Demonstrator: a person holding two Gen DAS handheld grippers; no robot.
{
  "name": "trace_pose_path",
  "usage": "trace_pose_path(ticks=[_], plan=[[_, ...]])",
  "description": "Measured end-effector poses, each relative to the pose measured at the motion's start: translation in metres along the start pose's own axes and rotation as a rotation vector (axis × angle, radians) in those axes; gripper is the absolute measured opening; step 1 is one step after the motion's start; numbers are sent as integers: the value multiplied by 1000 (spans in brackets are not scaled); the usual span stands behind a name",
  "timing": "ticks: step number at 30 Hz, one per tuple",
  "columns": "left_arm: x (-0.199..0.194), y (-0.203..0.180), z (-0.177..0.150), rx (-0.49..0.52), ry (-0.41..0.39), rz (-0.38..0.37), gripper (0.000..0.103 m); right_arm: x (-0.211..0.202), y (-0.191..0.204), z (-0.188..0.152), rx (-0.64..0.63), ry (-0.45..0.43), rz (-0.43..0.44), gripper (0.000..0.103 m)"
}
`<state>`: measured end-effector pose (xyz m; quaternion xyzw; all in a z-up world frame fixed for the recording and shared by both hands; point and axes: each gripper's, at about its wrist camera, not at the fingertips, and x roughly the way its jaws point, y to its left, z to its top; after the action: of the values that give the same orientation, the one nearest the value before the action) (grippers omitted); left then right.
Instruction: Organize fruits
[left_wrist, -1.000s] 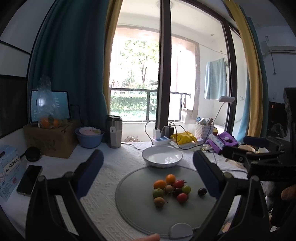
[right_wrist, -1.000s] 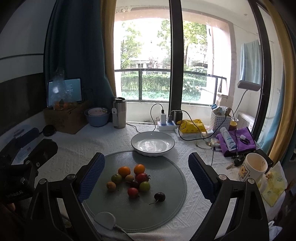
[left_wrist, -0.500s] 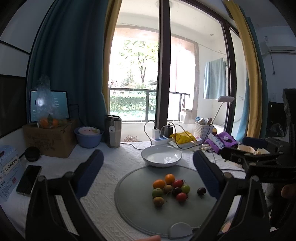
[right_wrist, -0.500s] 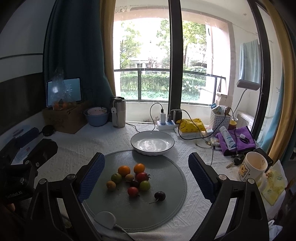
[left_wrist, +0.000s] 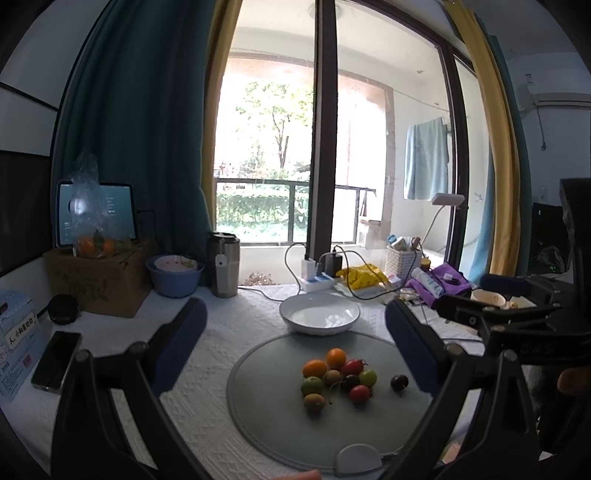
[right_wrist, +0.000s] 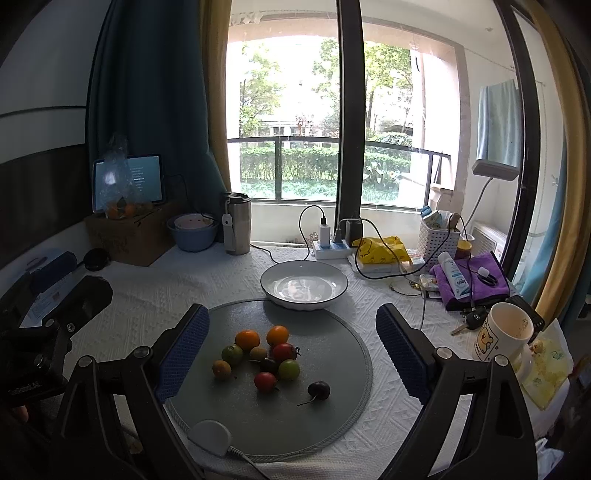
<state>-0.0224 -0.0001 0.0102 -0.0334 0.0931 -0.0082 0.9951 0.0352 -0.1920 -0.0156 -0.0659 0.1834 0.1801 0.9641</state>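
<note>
Several small fruits (left_wrist: 338, 378) in orange, red, green and brown lie clustered on a round grey mat (left_wrist: 258, 398); a dark cherry (left_wrist: 399, 382) lies apart to their right. The cluster (right_wrist: 264, 356) and cherry (right_wrist: 318, 390) also show in the right wrist view. An empty white bowl (left_wrist: 319, 313) (right_wrist: 303, 284) stands behind the mat (right_wrist: 343, 354). My left gripper (left_wrist: 295, 332) is open and empty above the table, short of the fruits. My right gripper (right_wrist: 291, 336) is open and empty, its blue pads (right_wrist: 400, 349) either side of the mat.
A white puck with a cable (right_wrist: 209, 437) lies at the mat's near edge. A steel tumbler (right_wrist: 237, 223), blue bowl (right_wrist: 192, 230), cardboard box (right_wrist: 127, 236), power strip (right_wrist: 330, 249), purple cloth (right_wrist: 469, 284) and mug (right_wrist: 504, 338) ring the table. A phone (left_wrist: 55, 360) lies left.
Both grippers have stayed nearly still; the left view has shifted very slightly. The fruits and the bowl have not moved.
</note>
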Motion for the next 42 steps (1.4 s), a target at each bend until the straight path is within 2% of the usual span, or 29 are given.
trace_pose_path(ticks=[20,26,31,42], plan=[[0,-2,-1,-2,4,-6,98,1,-2,-2,0,7,2,94],[7,-2,-6,-2,26,-11,98,7,-4,-7,8,23,6,94],[23,-8,-17,16,92,-14,98,21,-11,-15,14,54,36,94],[84,-13,-55,38,319,-25,98,75,-30,-45,37,205,68,91]])
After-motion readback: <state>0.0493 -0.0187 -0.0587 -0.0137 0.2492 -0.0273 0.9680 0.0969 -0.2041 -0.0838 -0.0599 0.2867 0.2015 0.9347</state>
